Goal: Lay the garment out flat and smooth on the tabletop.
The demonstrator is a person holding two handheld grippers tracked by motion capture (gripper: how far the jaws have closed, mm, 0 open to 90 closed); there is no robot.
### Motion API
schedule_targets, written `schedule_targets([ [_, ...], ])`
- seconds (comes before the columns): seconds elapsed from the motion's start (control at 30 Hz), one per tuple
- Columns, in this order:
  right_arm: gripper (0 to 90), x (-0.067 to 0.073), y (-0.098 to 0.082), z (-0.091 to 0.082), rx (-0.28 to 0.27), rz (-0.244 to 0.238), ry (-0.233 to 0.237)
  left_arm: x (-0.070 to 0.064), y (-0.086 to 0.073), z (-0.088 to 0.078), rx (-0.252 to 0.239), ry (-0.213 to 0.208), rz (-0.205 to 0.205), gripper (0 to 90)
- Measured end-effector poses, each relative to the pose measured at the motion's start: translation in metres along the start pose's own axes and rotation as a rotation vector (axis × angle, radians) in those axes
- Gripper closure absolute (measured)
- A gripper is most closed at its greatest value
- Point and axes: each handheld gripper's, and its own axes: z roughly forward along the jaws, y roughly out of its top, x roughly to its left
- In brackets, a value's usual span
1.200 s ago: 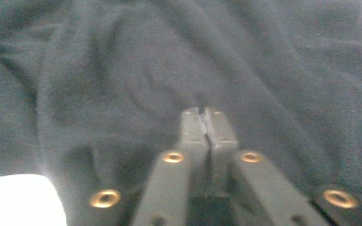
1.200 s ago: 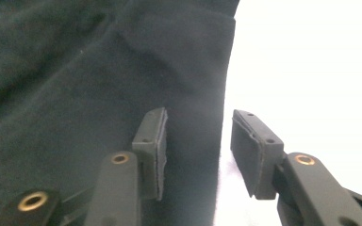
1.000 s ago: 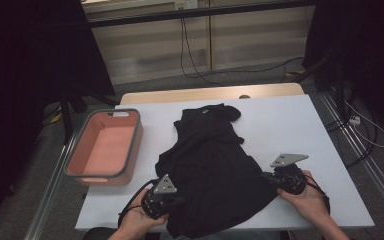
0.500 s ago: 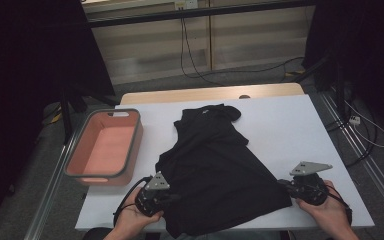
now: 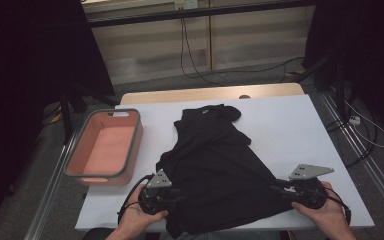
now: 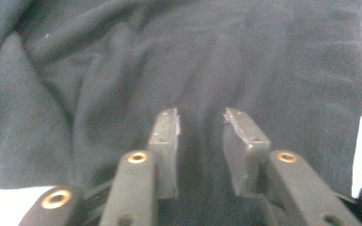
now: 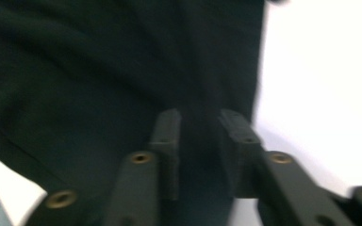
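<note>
Black cloth garment (image 5: 219, 170), spread on the white desk (image 5: 290, 125) just beside the salmon-pink plastic basket with a grey rim (image 5: 105, 147). We see its near hem drawn out flat between the left gripper (image 5: 176, 192) and the right gripper (image 5: 279, 189). Both pairs of jaws have just been opening and now stand narrowly apart over the fabric, gripping nothing. We judge the spreading done, with folding or binning left. No label or writing can be read.
</note>
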Motion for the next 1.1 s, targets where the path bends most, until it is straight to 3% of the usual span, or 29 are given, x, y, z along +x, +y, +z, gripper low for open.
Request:
schedule_targets([
  [0.1,56.5,0.009,0.010,0.012,0.023,-0.039,0.031,-0.007,0.004,0.002,-0.007,0.003,0.028,59.8],
  [0.2,47.8,0.022,0.023,0.025,0.038,-0.094,0.053,-0.013,0.009,0.003,-0.004,-0.010,0.056,60.2],
  [0.27,41.4,0.029,0.033,0.033,0.039,-0.118,0.095,-0.015,0.014,0.006,0.003,-0.017,0.068,62.9],
  [0.33,44.2,0.034,0.045,0.042,0.035,-0.139,0.144,-0.018,0.019,0.011,0.016,-0.016,0.092,65.3],
  [0.4,43.7,0.037,0.053,0.051,0.038,-0.147,0.164,-0.019,0.023,0.016,0.039,-0.017,0.120,64.6],
  [0.47,42.7,0.038,0.055,0.058,0.039,-0.136,0.188,-0.022,0.022,0.022,0.025,-0.023,0.111,61.6],
  [0.53,44.9,0.040,0.053,0.065,0.053,-0.133,0.177,-0.025,0.019,0.026,0.024,-0.019,0.104,58.4],
  [0.57,46.6,0.040,0.051,0.067,0.057,-0.122,0.181,-0.025,0.017,0.025,0.045,-0.021,0.129,57.9],
  [0.67,46.6,0.039,0.044,0.070,0.096,-0.091,0.229,-0.029,0.012,0.026,0.049,-0.019,0.121,56.6],
  [0.77,45.4,0.041,0.042,0.068,0.101,-0.126,0.231,-0.035,0.005,0.030,0.047,-0.009,0.150,57.5],
  [0.83,49.8,0.046,0.040,0.067,0.100,-0.193,0.193,-0.036,0.006,0.031,0.044,0.000,0.152,58.4],
  [0.87,56.5,0.048,0.040,0.067,0.107,-0.200,0.186,-0.036,0.007,0.032,0.038,0.001,0.162,58.5],
  [0.9,67.4,0.048,0.041,0.067,0.108,-0.200,0.190,-0.037,0.007,0.033,0.037,-0.008,0.166,62.8],
  [1.0,84.4,0.045,0.041,0.067,0.106,-0.184,0.207,-0.037,0.009,0.034,0.048,-0.043,0.146,77.8],
  [1.1,89.5,0.046,0.041,0.067,0.111,-0.183,0.213,-0.036,0.011,0.034,0.065,-0.064,0.126,88.5],
])
